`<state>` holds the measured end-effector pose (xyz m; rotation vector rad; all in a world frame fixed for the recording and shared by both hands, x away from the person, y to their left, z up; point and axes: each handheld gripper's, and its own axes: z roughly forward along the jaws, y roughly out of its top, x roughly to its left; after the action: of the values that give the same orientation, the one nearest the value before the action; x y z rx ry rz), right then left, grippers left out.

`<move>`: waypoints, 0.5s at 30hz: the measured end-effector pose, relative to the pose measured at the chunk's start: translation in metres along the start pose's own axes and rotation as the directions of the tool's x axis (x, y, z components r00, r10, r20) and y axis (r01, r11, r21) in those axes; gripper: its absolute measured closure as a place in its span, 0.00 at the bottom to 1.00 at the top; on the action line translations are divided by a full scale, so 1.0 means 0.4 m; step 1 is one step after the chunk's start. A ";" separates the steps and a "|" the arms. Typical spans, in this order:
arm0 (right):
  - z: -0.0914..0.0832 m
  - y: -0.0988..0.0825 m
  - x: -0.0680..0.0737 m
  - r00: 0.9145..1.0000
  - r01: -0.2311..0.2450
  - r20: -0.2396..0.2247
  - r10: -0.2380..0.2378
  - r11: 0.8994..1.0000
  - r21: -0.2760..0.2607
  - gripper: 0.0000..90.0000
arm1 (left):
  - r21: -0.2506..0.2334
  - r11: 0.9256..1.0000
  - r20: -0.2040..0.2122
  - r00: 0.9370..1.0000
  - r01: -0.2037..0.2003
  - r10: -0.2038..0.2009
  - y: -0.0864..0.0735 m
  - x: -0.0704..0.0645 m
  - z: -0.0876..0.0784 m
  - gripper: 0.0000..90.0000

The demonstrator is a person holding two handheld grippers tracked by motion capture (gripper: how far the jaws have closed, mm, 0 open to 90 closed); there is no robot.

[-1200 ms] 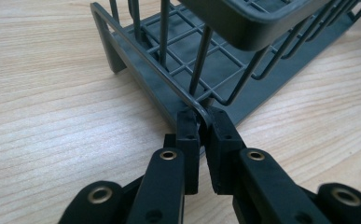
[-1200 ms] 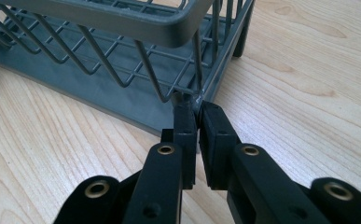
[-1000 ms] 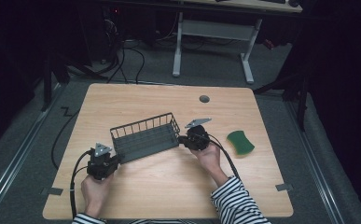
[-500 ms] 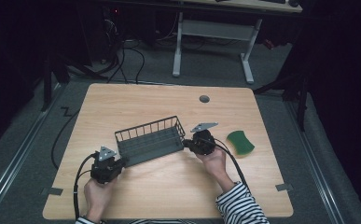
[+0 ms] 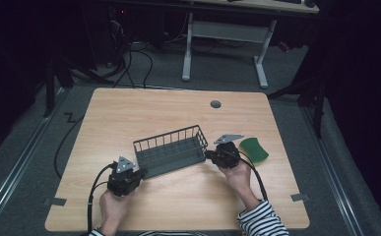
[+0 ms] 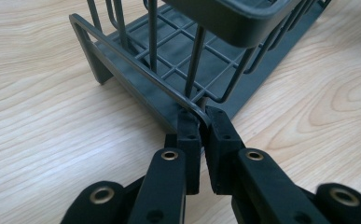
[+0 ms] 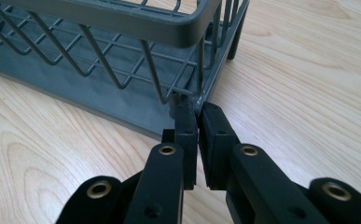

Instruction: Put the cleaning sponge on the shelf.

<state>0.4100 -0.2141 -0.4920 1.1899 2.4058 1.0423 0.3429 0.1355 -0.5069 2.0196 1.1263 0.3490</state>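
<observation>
Near the counter's [image 5: 129, 113] front edge, the wire rack [image 5: 171, 150], fingers of left gripper [image 5: 131, 176] and right gripper [image 5: 210, 155] clamped on its ends, has shifted rightward toward the sponge [image 5: 253, 149]; carrying continues.

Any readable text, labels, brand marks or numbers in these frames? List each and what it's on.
None readable.
Wire basket: plain grey, no label or mark, also up close in both gripper views.
Green sponge: no print visible.
Left gripper and right gripper: black jaws with bare screws, no marking.
Table: bare wood grain.
Equipment in the dark background: too dim to tell.
</observation>
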 end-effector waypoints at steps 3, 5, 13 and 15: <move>-0.014 -0.007 -0.009 1.000 -0.010 0.009 0.010 1.000 -0.004 0.96 | -0.001 1.000 0.009 1.000 -0.011 0.011 0.005 -0.012 0.006 0.95; -0.022 -0.011 -0.014 1.000 -0.013 0.015 0.014 1.000 -0.009 0.96 | 0.000 1.000 0.012 1.000 -0.017 0.017 0.006 -0.019 0.011 0.95; -0.048 -0.043 -0.036 0.999 -0.045 0.024 0.045 0.999 -0.028 0.96 | 0.002 0.999 0.037 0.998 -0.047 0.047 0.014 -0.049 0.031 0.94; -0.053 -0.050 -0.039 0.998 -0.062 0.024 0.063 0.998 -0.032 0.96 | 0.003 0.999 0.040 0.998 -0.049 0.049 0.016 -0.051 0.034 0.94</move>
<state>0.3973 -0.2447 -0.4924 1.2678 2.3387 1.0725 0.3428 0.1105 -0.5084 2.0511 1.0558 0.3303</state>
